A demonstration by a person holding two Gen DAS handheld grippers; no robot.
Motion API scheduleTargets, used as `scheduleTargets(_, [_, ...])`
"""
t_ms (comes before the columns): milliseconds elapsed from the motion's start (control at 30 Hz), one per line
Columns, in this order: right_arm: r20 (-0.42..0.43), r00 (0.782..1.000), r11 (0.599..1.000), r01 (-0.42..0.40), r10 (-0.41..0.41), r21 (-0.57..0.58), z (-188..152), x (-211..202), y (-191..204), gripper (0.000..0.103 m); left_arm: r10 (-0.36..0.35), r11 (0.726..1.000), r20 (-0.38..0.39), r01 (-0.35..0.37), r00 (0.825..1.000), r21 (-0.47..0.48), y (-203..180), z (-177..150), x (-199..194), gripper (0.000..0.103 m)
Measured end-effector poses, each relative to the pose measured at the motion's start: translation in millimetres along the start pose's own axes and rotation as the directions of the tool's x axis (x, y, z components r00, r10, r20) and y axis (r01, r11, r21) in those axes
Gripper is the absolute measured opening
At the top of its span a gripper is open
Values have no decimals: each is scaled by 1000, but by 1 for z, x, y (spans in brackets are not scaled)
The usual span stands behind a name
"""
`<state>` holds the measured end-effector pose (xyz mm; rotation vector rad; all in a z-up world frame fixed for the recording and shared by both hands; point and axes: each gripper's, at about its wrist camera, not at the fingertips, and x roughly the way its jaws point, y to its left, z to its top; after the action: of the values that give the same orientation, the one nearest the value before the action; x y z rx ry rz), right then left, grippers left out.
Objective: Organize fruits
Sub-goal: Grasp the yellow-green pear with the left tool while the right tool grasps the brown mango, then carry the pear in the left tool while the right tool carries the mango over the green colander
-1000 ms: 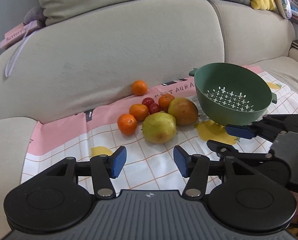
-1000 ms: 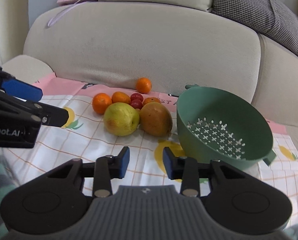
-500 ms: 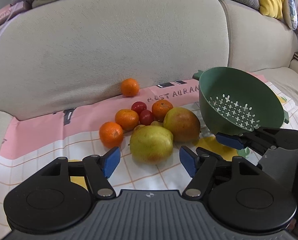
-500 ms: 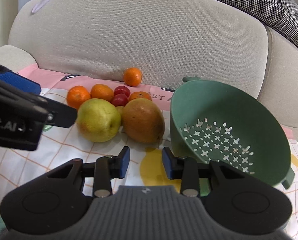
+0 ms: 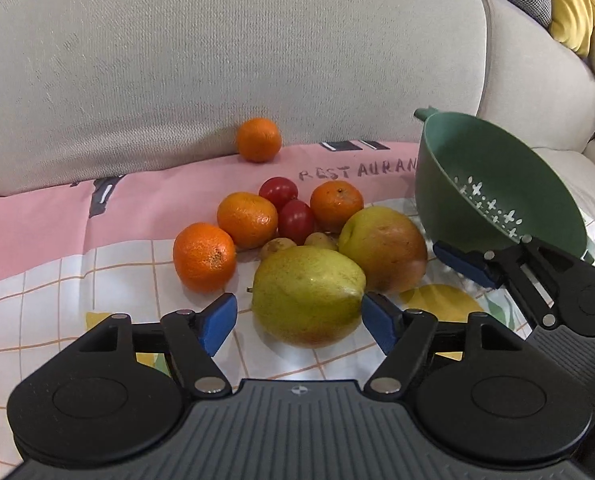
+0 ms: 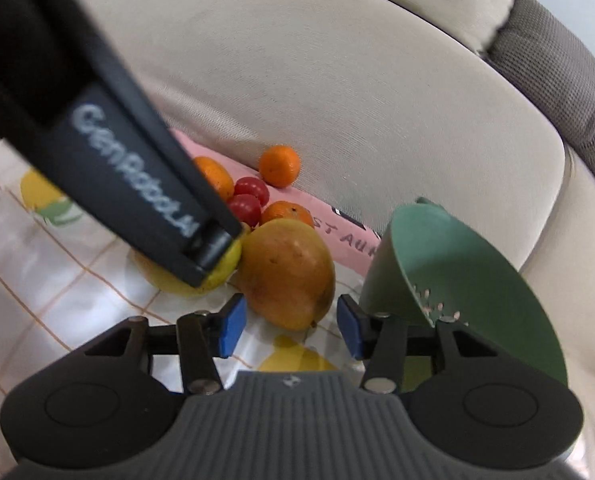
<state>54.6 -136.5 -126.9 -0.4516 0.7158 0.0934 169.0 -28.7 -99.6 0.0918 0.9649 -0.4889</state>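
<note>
Judging by how things lie, we have barely begun: the green colander [image 5: 497,184] sits empty, tipped on its side on the printed cloth [image 5: 49,240] over the sofa seat, and every fruit is outside it. Just left of the colander lies the reddish mango [image 6: 287,274], touching the green pear [image 5: 307,294] on its far side from the colander. Behind those two, further from the colander, cluster three mandarins [image 5: 204,257], two cherry tomatoes [image 5: 295,220] and a couple of small yellowish fruits; a fourth mandarin [image 5: 258,139] rests alone against the sofa back.

Our left gripper [image 5: 297,320] has just been opening and stands wide, its blue pads either side of the pear but not pressing on it. Our right gripper [image 6: 291,324] has also been opening, to a middling gap, with the mango's near end just ahead of the jaws and not gripped. We reckon both grasps, and all transfers into the colander, remain to be done.
</note>
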Motion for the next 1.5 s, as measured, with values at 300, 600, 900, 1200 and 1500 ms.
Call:
scheduleTargets(300, [21,1000,997,21,-19,-69,-4,20,7,60,-54,999,-7,54,999,-1,5,3,16,84])
scheduleTargets(600, [37,999,1000,-3,3,-16,-9,23,-1,60,-78,997,-1,78,997,-17,9,5,20,79])
scheduleTargets(900, [31,999,1000,-9,9,-4,4,29,-7,59,-73,997,4,73,997,-23,10,5,17,78])
scheduleTargets(1200, [9,999,999,-38,38,10,11,29,-20,59,-27,999,-8,26,1000,-43,14,-3,2,78])
scheduleTargets(1500, [-22,996,993,-81,83,81,18,24,-39,59,-9,997,8,10,1000,-73,16,-8,-19,78])
